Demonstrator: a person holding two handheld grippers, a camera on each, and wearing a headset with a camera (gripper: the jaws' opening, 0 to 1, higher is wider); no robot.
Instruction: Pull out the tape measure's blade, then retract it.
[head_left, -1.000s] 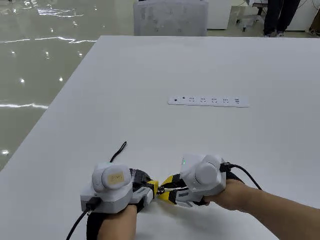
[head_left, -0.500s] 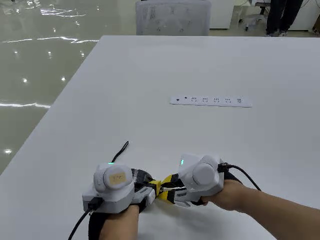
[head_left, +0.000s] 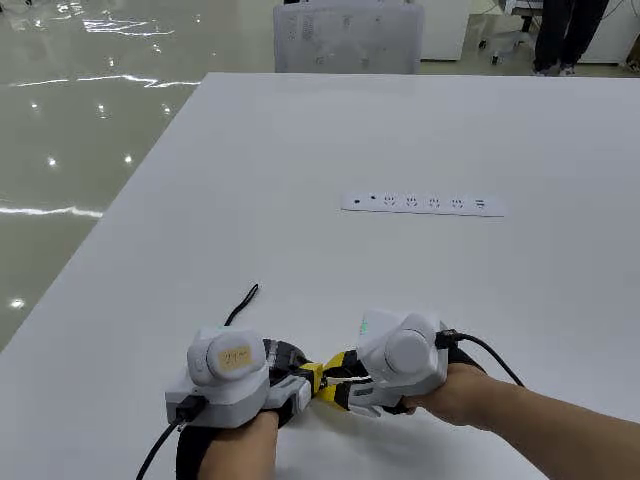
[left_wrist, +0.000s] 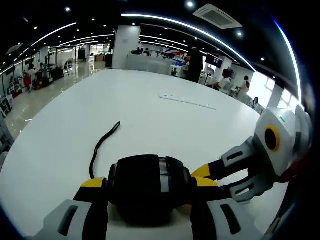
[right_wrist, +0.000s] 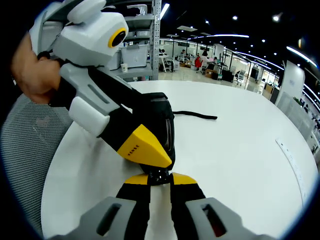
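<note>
Tape measure (left_wrist: 145, 172), a black case, sits low near the table's (head_left: 300, 150) near edge, clamped between the 2 yellow-tipped jaws of the left gripper (left_wrist: 149, 186), which press on its sides. The right gripper view shows what the left gripper view cannot: the right gripper (right_wrist: 160, 180) has its jaws pressed nearly together on a small dark end hook (right_wrist: 159, 175) at the case's mouth, with almost no blade drawn out. From the left gripper view, the right gripper comes in from the right, just beside the case. The head view sets the 2 grippers tip to tip, touching at the case, each held in a hand. A thin black strap (head_left: 240, 303) trails from the case across the table. Farther up the table, well apart, lies a white power strip (head_left: 420, 203). A grey chair (head_left: 345, 38) stands behind the far edge.
</note>
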